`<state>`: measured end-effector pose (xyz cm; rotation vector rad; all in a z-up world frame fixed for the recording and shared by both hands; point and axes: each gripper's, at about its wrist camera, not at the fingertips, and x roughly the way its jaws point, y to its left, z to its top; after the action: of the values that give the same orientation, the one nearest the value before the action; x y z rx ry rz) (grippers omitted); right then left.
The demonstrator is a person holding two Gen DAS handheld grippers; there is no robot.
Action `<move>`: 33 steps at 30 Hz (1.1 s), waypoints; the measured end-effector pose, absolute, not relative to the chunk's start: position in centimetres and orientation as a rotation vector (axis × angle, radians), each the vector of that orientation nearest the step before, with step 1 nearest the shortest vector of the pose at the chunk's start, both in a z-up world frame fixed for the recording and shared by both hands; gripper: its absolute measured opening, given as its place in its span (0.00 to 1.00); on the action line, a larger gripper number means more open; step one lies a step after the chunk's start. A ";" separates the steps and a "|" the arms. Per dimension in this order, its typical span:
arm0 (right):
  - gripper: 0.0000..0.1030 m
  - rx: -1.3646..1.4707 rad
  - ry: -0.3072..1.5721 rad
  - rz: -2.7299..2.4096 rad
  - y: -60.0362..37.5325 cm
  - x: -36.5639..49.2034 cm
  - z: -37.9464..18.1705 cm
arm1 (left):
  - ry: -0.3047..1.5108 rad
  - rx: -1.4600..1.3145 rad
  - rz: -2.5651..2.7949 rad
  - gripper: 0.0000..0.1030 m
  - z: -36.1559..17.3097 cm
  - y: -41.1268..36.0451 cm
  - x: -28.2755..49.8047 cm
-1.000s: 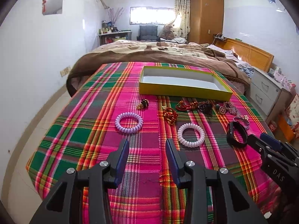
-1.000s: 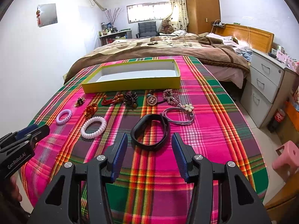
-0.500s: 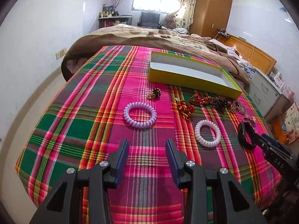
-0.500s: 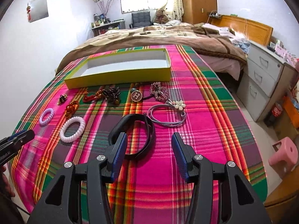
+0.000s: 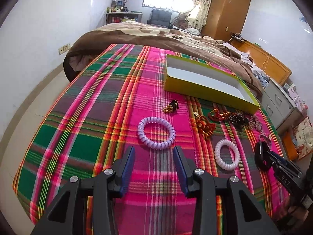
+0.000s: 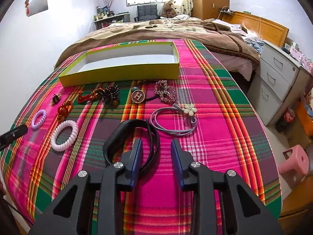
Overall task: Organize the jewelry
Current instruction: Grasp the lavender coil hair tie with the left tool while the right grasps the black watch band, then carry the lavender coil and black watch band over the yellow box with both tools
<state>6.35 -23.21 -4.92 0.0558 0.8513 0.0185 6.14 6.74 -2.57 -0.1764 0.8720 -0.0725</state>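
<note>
The left gripper (image 5: 154, 154) has its two fingers wide apart with nothing between them. Just past its tips lies a purple spiral hair ring (image 5: 156, 132) on the bright pink and green checked cloth (image 5: 82, 105).

The right gripper (image 6: 156, 146) is wide apart too. Its left finger (image 6: 137, 152) sits over a black plastic band (image 6: 129, 133). Nearby lie a grey cord loop with a white flower (image 6: 176, 121) and a pale pink spiral hair ring (image 6: 64, 135). Further off is a flat yellow box with a white inside (image 6: 121, 73), with nothing in it.
</note>
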 end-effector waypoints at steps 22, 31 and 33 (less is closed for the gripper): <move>0.10 0.088 0.834 0.047 -23.0 7.6 -3.8 | 0.935 -0.048 0.009 0.19 -4.0 6.7 11.2; 0.10 0.090 0.833 0.060 -22.8 8.1 -3.6 | 0.927 -0.002 0.037 0.10 -4.1 6.1 10.9; 0.10 0.091 0.831 0.060 -22.8 8.1 -3.5 | 0.925 -0.017 0.033 0.09 -4.0 6.2 10.8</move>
<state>8.11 -22.80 -3.55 0.0908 0.8306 0.0605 10.83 6.21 -4.01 -0.0172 0.9247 0.0327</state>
